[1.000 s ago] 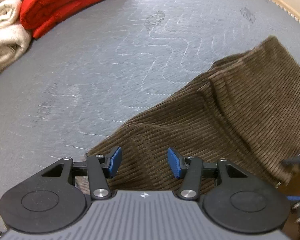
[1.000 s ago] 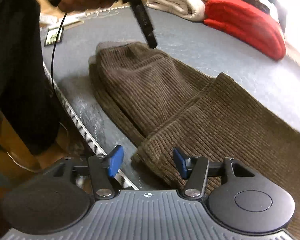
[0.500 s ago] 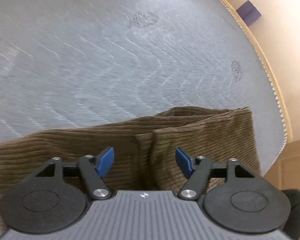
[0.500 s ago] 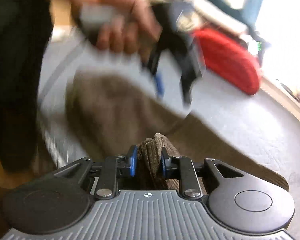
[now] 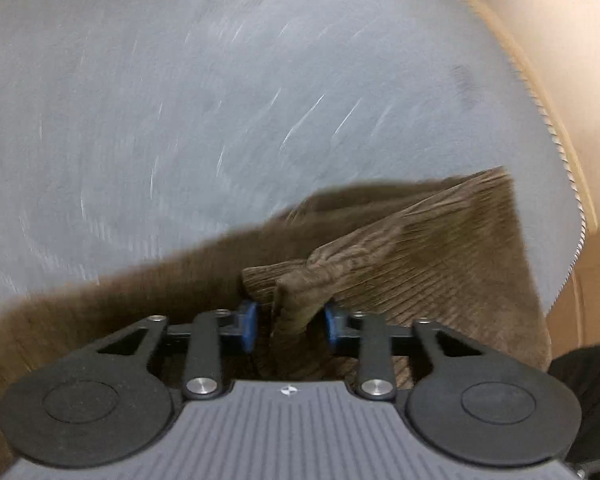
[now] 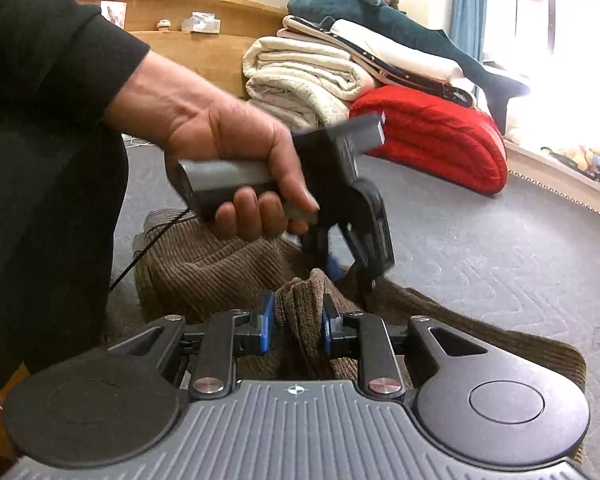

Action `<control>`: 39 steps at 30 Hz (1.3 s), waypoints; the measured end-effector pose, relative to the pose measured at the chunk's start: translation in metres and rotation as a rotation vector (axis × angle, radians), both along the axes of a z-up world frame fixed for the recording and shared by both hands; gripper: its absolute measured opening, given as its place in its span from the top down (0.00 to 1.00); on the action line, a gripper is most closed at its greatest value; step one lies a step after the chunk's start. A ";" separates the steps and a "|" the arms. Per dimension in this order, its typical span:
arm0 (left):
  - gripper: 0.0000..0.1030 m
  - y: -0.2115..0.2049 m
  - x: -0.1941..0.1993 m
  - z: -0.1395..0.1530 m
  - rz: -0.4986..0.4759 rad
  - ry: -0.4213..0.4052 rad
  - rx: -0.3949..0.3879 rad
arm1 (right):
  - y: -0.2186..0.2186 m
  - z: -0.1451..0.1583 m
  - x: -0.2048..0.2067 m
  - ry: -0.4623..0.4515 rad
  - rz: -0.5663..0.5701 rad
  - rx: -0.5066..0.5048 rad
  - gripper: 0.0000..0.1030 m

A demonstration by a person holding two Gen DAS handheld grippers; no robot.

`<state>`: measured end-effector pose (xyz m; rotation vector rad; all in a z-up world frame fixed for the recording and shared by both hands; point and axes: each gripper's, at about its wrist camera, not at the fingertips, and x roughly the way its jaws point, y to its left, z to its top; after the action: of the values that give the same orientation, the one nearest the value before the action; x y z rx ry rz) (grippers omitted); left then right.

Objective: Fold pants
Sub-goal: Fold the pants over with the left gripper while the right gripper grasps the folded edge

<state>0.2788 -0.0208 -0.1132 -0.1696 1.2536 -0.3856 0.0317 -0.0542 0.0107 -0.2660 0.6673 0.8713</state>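
1. Both tools have closed since a second ago: left tool (image 5: 290,326) now pinches a pants (image 5: 440,264) fold.
2. Right tool (image 6: 296,328) grips another fold.
3. Pants lie on the mattress (image 6: 500,248), near the red bundle (image 6: 432,136).

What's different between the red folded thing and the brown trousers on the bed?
The red blanket lies neatly folded, untouched, at the far side; the brown corduroy pants lie rumpled nearby. The left gripper and right gripper each pinch a bunch of the pants. Both rest on the grey mattress.
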 end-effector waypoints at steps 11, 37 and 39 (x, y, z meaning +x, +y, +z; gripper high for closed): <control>0.57 0.018 -0.014 0.020 0.053 -0.144 0.186 | -0.028 -0.008 0.020 0.222 -0.172 0.030 0.53; 0.47 -0.017 -0.061 0.057 -0.069 -0.265 0.129 | -0.191 -0.043 0.050 0.490 -1.081 0.030 0.70; 0.26 -0.014 -0.066 0.064 -0.038 -0.269 0.047 | -0.184 -0.034 0.049 0.454 -1.069 0.019 0.72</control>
<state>0.2130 -0.0344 -0.0487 -0.0510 1.0006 -0.3977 0.0811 -0.2383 -0.0233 0.3175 1.0651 -0.1089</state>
